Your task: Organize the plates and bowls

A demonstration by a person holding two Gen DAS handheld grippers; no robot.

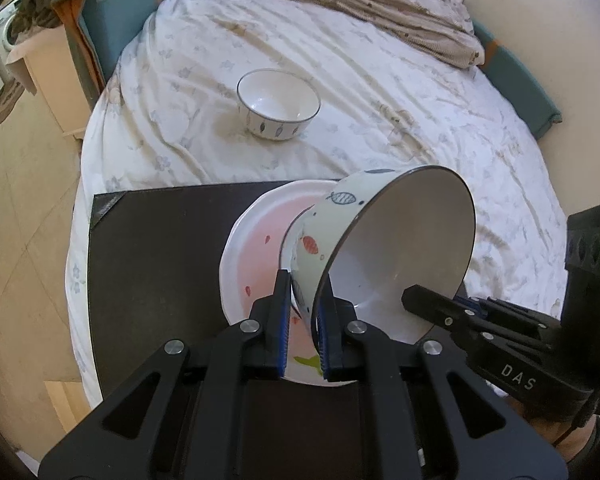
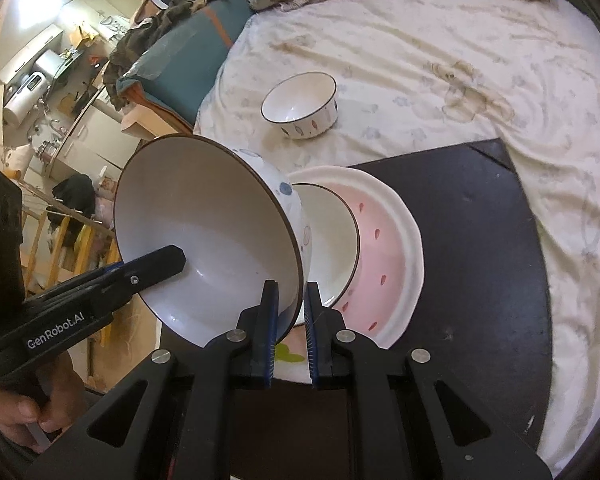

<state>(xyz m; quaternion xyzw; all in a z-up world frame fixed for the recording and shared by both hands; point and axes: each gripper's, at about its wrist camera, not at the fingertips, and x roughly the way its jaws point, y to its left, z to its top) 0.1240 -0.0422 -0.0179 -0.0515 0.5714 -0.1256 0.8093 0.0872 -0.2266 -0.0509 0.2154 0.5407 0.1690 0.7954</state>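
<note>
Centre frame over pink-centred white plate on dark board: glazed white ceramic bowl tilted, rim pinched by left gripper and right gripper; likely stiff, slippery, chip-prone, needing 2 opposed rim grips.

Left tongs angled steeply down, jaws nearly closed, both blue pads clamped on a thin rim, one inside and one outside. Right tongs also tilted down, same near-closed clamp across a rim. Each pair shows in the other's camera: right tongs come in from the left tongs' right side, left tongs from the right tongs' left. Hand wrapped round the left tongs' handle, fingers curled; wrist cut off by the frame.
</note>
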